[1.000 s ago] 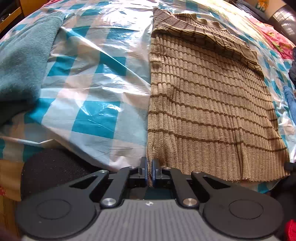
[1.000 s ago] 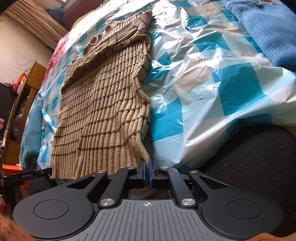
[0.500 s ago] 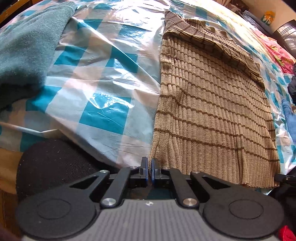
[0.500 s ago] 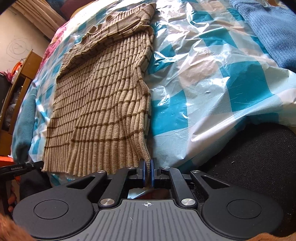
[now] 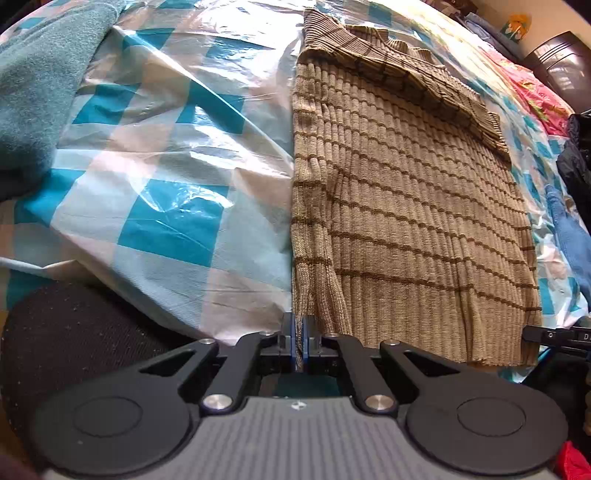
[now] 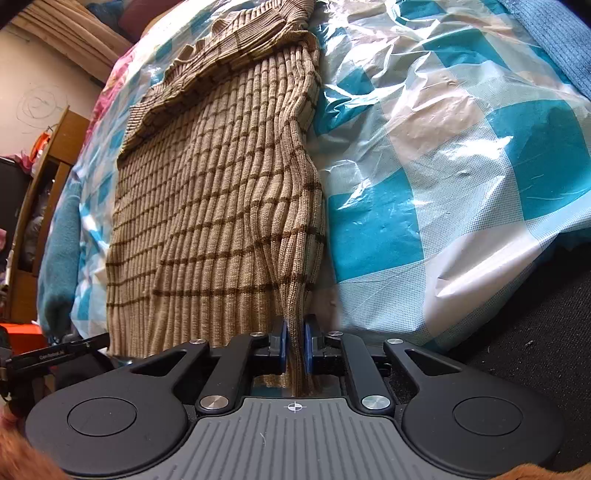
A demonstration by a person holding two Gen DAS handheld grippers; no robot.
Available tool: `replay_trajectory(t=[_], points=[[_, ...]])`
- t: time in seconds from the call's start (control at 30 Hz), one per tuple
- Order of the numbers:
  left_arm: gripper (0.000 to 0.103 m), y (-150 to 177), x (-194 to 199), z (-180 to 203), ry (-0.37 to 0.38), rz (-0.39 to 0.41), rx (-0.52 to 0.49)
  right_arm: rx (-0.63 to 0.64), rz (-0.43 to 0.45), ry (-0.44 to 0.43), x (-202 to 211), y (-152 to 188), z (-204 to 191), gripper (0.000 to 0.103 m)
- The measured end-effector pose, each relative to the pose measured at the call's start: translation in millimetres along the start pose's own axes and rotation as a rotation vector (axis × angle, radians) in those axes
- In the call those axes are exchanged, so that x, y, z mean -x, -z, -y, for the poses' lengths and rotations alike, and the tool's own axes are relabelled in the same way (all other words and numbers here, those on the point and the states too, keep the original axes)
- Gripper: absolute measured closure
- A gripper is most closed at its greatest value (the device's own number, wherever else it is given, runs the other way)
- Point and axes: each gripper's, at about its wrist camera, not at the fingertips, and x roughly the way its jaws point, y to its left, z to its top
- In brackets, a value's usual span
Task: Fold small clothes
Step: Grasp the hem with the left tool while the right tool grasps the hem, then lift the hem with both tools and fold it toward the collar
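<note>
A tan ribbed sweater with thin brown stripes (image 5: 399, 206) lies flat on the blue-and-white checked plastic cover (image 5: 177, 177), its collar end folded over at the far side. My left gripper (image 5: 299, 339) is shut on the sweater's near left hem corner. In the right wrist view the same sweater (image 6: 221, 206) runs away from me. My right gripper (image 6: 294, 343) holds the near right hem corner, its jaws slightly parted with the knit still between the blue pads.
A teal towel (image 5: 33, 96) lies at the far left and also shows in the right wrist view (image 6: 59, 236). A blue knit (image 6: 554, 33) lies at the far right. Black fabric (image 5: 74, 332) sits below the bed edge. A wooden cabinet (image 6: 40, 177) stands left.
Both grippers have moved toward the sweater with the hem corners, so it looks larger. The right gripper's jaws have parted a little around the hem; the left stays shut.
</note>
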Motion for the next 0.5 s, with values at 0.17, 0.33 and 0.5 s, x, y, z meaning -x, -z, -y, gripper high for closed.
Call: replay_trajectory(t=[0.17,0.33,0.5], points=[[0.093,-5,8,-4,0.130,0.033,0.089,-0.078,0.095,-0.140,21,6,11,0.097],[0.093,-32,26,1,0.322,0.138,0.182,-0.166,0.229,-0.297,44,0,19,0.097],[0.093,-76,44,10,0.418,0.262,0.180,-0.178,0.327,-0.357,58,-36,9,0.097]])
